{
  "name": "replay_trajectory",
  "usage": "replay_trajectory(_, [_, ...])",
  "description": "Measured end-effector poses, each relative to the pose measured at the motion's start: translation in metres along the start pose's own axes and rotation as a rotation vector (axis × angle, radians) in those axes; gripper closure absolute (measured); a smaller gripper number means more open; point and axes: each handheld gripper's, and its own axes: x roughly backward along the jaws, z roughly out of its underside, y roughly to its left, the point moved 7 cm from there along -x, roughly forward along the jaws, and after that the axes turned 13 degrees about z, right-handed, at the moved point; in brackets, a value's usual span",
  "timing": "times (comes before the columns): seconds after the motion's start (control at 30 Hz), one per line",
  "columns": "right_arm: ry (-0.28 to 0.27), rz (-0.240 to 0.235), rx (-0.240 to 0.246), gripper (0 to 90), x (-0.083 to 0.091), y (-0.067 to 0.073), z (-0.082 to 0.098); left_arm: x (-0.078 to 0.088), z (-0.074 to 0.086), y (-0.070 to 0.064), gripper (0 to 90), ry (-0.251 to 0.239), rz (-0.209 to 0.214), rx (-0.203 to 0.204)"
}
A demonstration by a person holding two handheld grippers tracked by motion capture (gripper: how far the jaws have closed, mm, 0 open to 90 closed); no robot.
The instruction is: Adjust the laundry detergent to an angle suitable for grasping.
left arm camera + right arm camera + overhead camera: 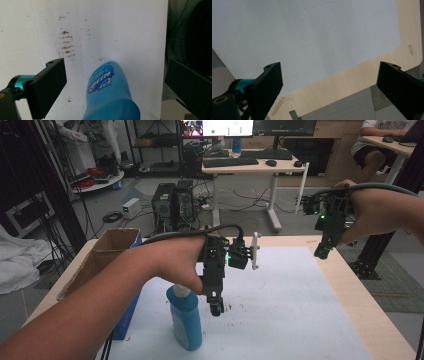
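blue bottle (110, 95) stands between the wide-apart left gripper (115, 85) jaws (right gripper (329, 87) gaping above the table edge (352, 77)).

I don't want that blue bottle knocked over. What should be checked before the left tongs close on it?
1. Left tongs open: ok, jaws stand wide.
2. Blue bottle upright on the white sheet: ok.
3. Bottle between the jaws: ok in the left gripper view, apart from both.
4. Tongs low enough on the bottle: cannot tell.
5. Right tongs out of the way: ok, open, over the table's far right edge.
6. Cardboard box clear of the bottle: cannot tell, close beside it.
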Motion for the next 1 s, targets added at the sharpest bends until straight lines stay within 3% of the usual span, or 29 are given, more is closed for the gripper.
replay_trajectory(0.23, [0.001,0.004,0.002,5.8,0.006,0.008,0.002,0.016,0.002,-0.012,3.7,-0.018,-0.023,-0.006])
replay_trajectory(0.43, [0.001,0.005,0.016,5.8,0.008,0.016,0.002,0.039,0.015,-0.029,3.7,-0.047,-0.035,-0.005])
replay_trajectory(0.5, [-0.003,0.007,0.018,5.8,0.009,0.019,0.002,0.05,0.024,-0.036,3.7,-0.047,-0.047,0.005])
replay_trajectory(0.7, [-0.003,0.004,0.016,5.8,0.01,0.027,0.001,0.059,0.045,-0.048,3.7,-0.032,-0.056,0.028])
replay_trajectory(0.9, [0.0,0.003,0.026,5.7,0.011,0.035,-0.001,0.064,0.065,-0.052,3.7,-0.024,-0.072,0.049])
replay_trajectory(1.0, [-0.016,-0.005,0.032,4.5,0.013,0.044,-0.004,0.064,0.083,-0.052,3.7,-0.019,-0.077,0.065])
